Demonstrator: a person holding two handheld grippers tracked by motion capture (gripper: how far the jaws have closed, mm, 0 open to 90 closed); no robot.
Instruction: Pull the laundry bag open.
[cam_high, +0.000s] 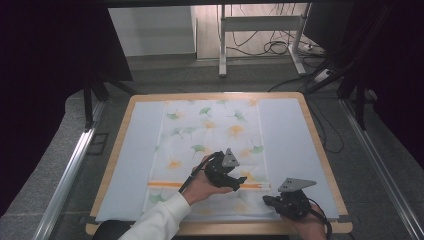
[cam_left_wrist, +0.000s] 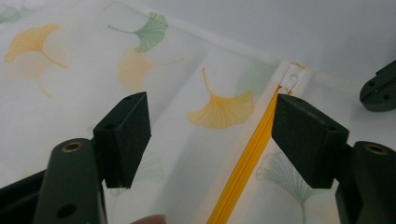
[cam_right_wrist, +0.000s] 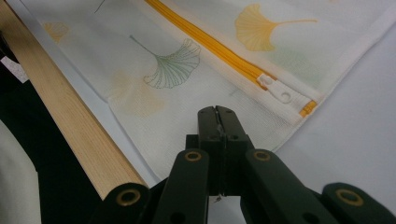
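now your left gripper (cam_left_wrist: 212, 140) gapes wide over the orange zipper (cam_left_wrist: 243, 168) near its white pull (cam_right_wrist: 276, 90); your right gripper (cam_right_wrist: 217, 122) sits pinched together, empty. clamp carelessly and you'll bunch the ginkgo-print mesh bag (cam_high: 210, 130).

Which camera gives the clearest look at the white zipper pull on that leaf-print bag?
The right gripper view: the white zipper pull lies flat and sharp at the end of the yellow zipper. The left gripper view shows the pull small and blurred beyond the right jaw. In the high view it is too small to make out.
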